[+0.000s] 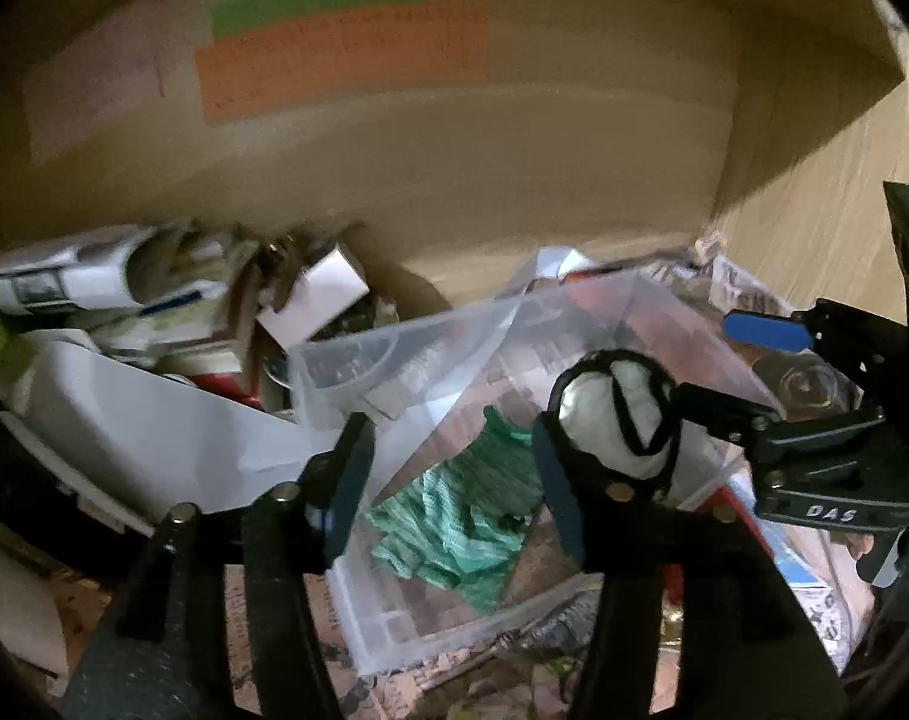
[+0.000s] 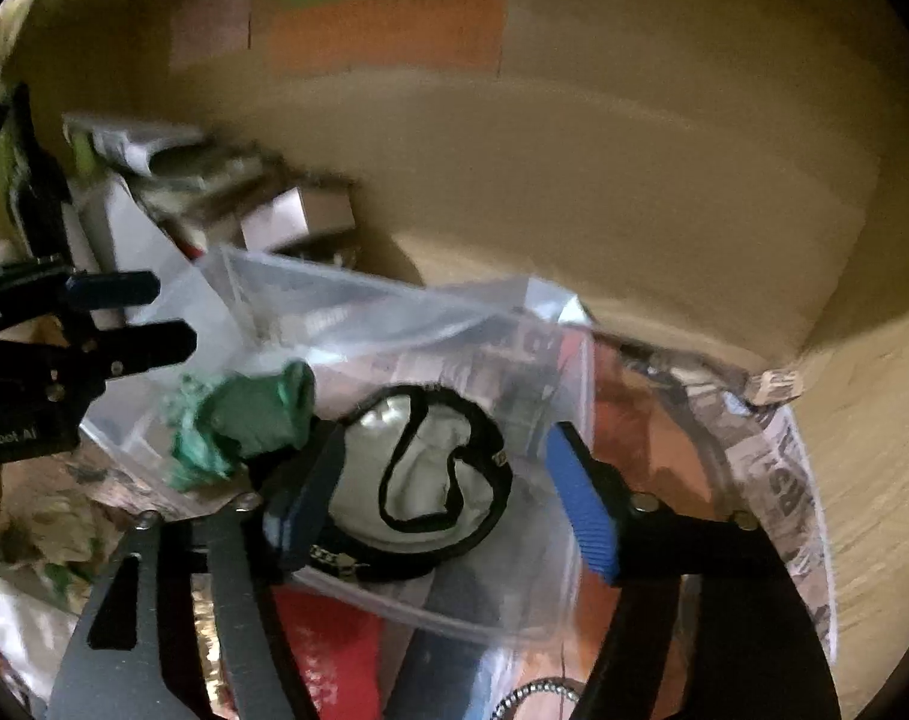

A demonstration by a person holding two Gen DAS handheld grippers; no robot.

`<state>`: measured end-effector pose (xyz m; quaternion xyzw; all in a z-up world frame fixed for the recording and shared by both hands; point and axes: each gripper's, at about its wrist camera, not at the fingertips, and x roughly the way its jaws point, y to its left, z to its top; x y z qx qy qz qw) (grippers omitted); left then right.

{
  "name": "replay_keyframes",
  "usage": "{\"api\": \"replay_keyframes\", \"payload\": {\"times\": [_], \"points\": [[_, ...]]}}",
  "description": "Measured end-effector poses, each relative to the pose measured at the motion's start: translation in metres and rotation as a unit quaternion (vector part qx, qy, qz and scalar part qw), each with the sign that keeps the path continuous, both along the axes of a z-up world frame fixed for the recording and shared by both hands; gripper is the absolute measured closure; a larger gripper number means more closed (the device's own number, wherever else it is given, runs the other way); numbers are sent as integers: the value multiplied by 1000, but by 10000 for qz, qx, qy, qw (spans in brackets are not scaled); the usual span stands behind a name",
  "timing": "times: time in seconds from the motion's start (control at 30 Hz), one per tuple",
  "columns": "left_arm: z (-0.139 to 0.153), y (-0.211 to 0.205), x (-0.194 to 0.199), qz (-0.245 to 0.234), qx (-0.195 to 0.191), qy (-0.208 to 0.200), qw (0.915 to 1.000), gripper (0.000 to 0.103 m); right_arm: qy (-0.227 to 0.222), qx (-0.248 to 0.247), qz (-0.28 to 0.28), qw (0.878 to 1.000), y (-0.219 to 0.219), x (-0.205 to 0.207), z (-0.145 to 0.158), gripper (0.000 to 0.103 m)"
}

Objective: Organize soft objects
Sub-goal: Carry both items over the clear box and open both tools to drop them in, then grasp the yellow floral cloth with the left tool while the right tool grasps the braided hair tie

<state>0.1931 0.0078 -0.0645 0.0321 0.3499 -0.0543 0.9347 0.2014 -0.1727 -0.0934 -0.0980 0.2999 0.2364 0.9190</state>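
The left gripper (image 1: 448,474) and right gripper (image 2: 436,498) are both gaping wide, grasping nothing, over a clear tub (image 1: 394,348) holding a green cloth (image 1: 466,516) and white pouch (image 2: 418,480).

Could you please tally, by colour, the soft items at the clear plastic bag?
Green knitted cloth: 1
White pouch with black trim: 1
Total: 2

The right tongs sit open around the white pouch; the left tongs are open above the clear plastic bag.
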Motion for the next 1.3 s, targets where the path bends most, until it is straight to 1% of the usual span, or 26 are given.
{"api": "replay_keyframes", "payload": {"times": [0.07,0.1,0.2,0.23,0.27,0.37,0.53,0.7,0.9,0.93,1.0,1.07,1.1,1.2,1.27,1.3], "points": [[9,3,-11,35,-28,-132,9999,37,-203,127,-51,9997,-8,-11,10,23],[12,4,-15,49,-38,-179,9998,35,-289,169,-75,9994,-9,-15,13,22],[19,8,-32,84,-51,-309,9995,24,-541,328,-156,9979,-19,-32,23,20],[21,9,-38,102,-45,-340,9994,18,-602,375,-188,9973,-23,-38,25,19],[22,10,-43,117,-49,-369,9992,14,-641,418,-218,9968,-28,-43,27,18],[20,14,-57,130,-59,-389,9991,13,-653,450,-294,9964,-37,-53,26,17],[5,18,-76,124,-84,-180,9997,12,-512,241,-506,9971,-54,-66,7,16],[-12,23,-89,189,-110,54,9997,12,-2,71,-720,9974,-68,-64,-28,16],[-34,27,-95,219,-169,316,9991,12,574,-235,-763,9952,-75,-53,-67,16],[-37,28,-96,205,-193,359,9990,13,678,-250,-760,9945,-76,-50,-72,18],[-45,28,-97,191,-241,458,9985,18,871,-261,-746,9931,-77,-44,-81,19],[-51,27,-96,130,-277,584,9978,29,919,-369,-751,9923,-76,-41,-86,28],[-53,27,-96,104,-299,630,9975,31,920,-392,-728,9923,-76,-42,-87,29],[-60,24,-95,49,-354,730,9967,38,884,-431,-642,9931,-73,-44,-88,41],[-66,23,-93,-15,-412,828,9957,49,861,-442,-571,9937,-71,-46,-89,50],[-68,22,-91,-45,-435,870,9953,52,846,-448,-542,9939,-70,-48,-89,53]]}}
